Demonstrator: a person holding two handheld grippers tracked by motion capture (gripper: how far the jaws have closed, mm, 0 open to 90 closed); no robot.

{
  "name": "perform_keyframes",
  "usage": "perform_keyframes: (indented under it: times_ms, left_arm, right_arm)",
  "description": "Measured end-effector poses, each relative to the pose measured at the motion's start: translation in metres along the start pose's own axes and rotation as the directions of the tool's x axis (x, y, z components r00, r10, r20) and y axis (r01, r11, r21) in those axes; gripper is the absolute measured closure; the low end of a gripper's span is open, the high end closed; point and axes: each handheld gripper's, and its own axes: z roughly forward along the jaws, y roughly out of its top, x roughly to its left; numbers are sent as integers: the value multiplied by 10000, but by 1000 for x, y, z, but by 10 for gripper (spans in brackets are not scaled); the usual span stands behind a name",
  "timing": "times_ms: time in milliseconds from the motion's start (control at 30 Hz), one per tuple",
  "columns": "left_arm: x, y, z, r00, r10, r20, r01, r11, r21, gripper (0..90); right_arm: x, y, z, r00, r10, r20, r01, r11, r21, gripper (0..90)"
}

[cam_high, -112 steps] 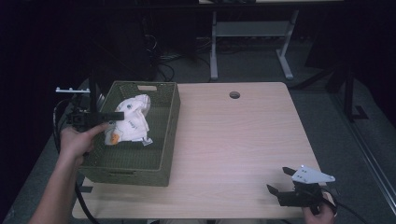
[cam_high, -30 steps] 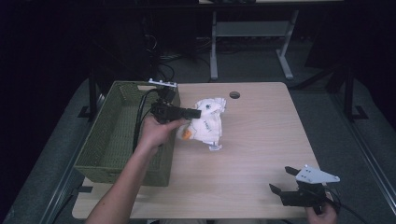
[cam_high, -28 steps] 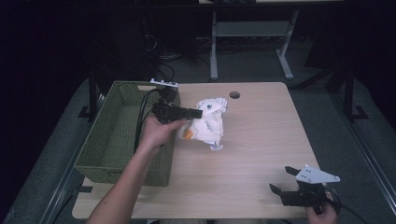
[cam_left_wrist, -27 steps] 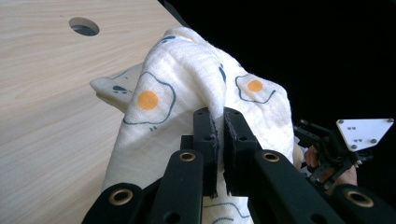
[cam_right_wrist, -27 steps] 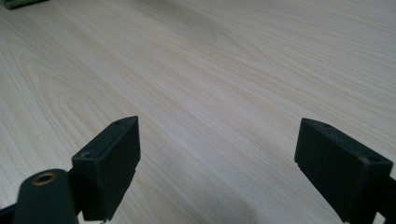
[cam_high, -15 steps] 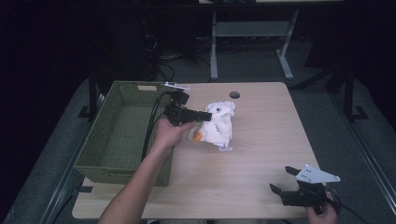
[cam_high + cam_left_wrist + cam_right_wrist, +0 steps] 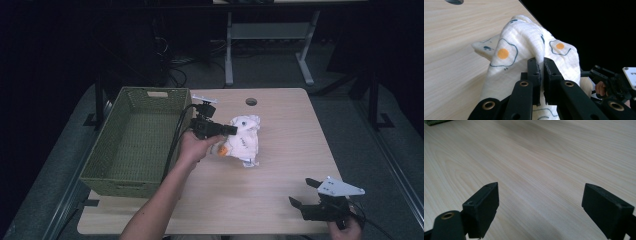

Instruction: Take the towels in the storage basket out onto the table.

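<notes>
Two hand-held grippers working: right hand-held gripper (image 7: 309, 200) is idling near bench (image 7: 290, 150) edge w/ jaws apart; left hand-held gripper (image 7: 541, 75) is clamping egg-print cloth (image 7: 242, 141) mid-bench, already outside basket (image 7: 131, 145). Remaining, prob.: letting go, spreading it.

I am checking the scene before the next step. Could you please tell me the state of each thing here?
Cloth: bunched, pinched, lower part on the table.
Left gripper: fingers shut on the cloth.
Right gripper: fingers open, holding nothing, low over the table.
Basket: upright, nothing inside.
</notes>
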Motion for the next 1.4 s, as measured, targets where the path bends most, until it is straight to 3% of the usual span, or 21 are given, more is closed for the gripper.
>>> perform_keyframes:
  times_ms: [400,633,1000,1400]
  left_arm:
    - [6,-11,27,9980,-324,-549,328,9994,63,850]
    - [9,-18,45,9962,-562,-659,567,9984,58,848]
    - [12,-31,71,9907,-861,-1058,877,9961,105,848]
    - [15,-47,96,9861,-1050,-1289,1129,9921,551,835]
  right_arm:
    - [-1,0,0,10000,53,12,-53,10000,-6,140]
    - [-1,0,0,10000,22,-2,-22,10000,-14,140]
    - [-1,0,-1,10000,42,-7,-42,10000,-21,140]
    - [-1,0,-2,10000,3,-1,-3,10000,-50,140]
